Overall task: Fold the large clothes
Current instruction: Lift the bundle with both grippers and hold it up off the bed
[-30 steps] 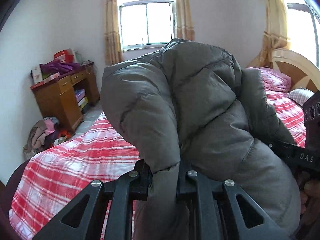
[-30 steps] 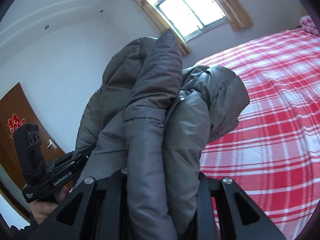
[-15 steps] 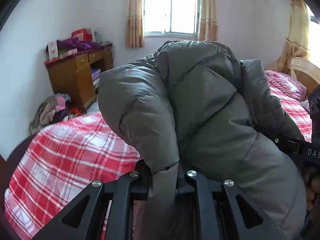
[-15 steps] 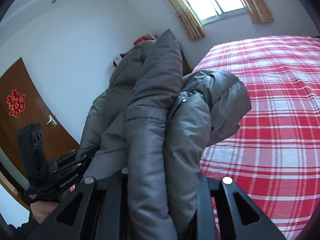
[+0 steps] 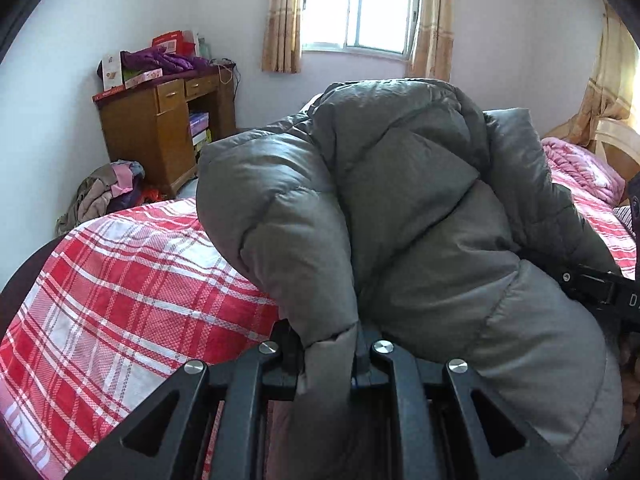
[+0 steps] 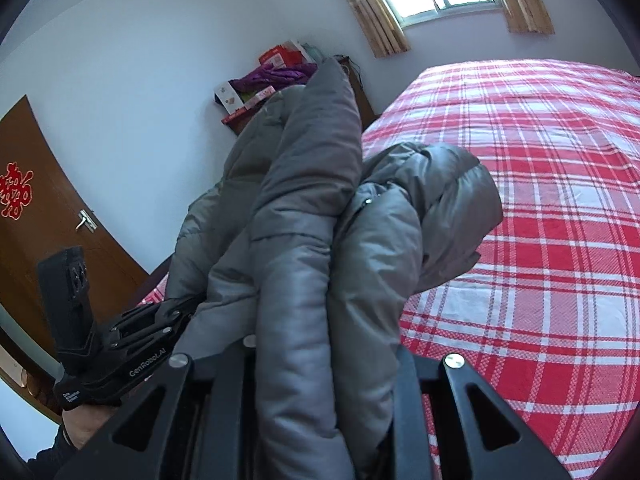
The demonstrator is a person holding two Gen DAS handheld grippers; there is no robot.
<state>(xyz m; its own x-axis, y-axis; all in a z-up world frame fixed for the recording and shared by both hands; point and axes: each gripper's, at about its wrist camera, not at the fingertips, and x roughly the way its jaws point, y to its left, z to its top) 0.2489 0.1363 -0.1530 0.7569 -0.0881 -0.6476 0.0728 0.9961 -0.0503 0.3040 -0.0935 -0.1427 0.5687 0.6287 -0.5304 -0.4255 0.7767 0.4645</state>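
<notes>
A grey puffer jacket (image 5: 420,208) is hanging bunched between two handheld grippers, lifted over a bed (image 5: 132,280) with a red and white plaid cover. Its long axis is running roughly upward and away from both cameras. On the left, the left gripper (image 5: 328,360) is pinching a quilted fold; "GenRobot.AI" is printed on its body. On the right, the right gripper (image 6: 328,364) is clamping thick bunched layers. A wooden desk (image 5: 160,136) is standing far left.

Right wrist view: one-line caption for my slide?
Right gripper clamps a bunched grey puffer jacket above the red plaid bed; left gripper grips alongside.
</notes>
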